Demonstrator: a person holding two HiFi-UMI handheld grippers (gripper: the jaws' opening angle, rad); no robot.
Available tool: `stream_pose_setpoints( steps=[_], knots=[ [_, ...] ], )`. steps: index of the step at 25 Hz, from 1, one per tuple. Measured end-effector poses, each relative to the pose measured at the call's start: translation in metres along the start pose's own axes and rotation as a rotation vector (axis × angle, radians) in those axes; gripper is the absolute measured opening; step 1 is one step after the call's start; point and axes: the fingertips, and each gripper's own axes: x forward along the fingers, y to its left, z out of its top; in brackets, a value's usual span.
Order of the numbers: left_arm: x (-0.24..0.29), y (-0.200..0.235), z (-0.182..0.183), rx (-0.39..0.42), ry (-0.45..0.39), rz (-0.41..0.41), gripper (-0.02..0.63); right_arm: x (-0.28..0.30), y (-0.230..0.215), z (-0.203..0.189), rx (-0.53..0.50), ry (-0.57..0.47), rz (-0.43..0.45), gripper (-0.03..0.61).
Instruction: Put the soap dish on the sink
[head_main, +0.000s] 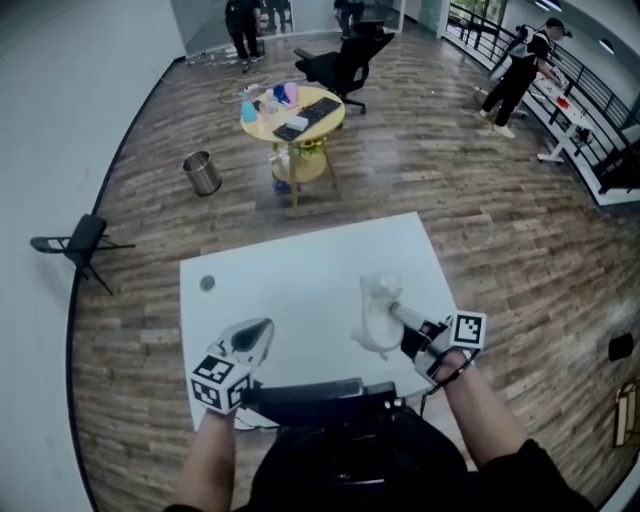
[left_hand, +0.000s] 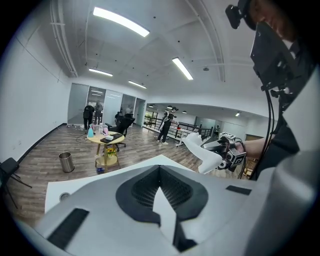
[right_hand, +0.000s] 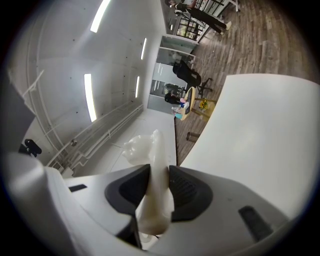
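Head view: the right claw (head_main: 398, 318) is clamped on the white dish (head_main: 378, 312), which juts out ahead of its tips, clear above the counter (head_main: 300, 265). The left claw (head_main: 254, 336) hovers well apart beside it, tips together and empty. No sink shows near either claw.

Left gripper view: this claw's pads meet at the tips with nothing between them. The dish hangs off to its right, in the other claw.

Right gripper view: the dish stands edge-on between the pads, both pressing its thin wall, with most of it beyond the tips. That looks like a slim hold. Squeeze steadily, carry slowly, roll the dish flat before lowering it, and let go only once it sits on the sink.
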Motion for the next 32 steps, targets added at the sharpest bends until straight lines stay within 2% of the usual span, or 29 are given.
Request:
stream_pose_setpoints(
  steps=[16, 32],
  knots=[
    [0.006, -0.005, -0.004, -0.040, -0.012, -0.011, -0.011, 0.005, -0.006, -0.001, 0.007, 0.022, 0.010, 0.129],
    [0.007, -0.004, -0.006, -0.005, 0.048, 0.017, -0.011, 0.007, -0.018, 0.000, 0.036, 0.033, 0.008, 0.129]
  ],
)
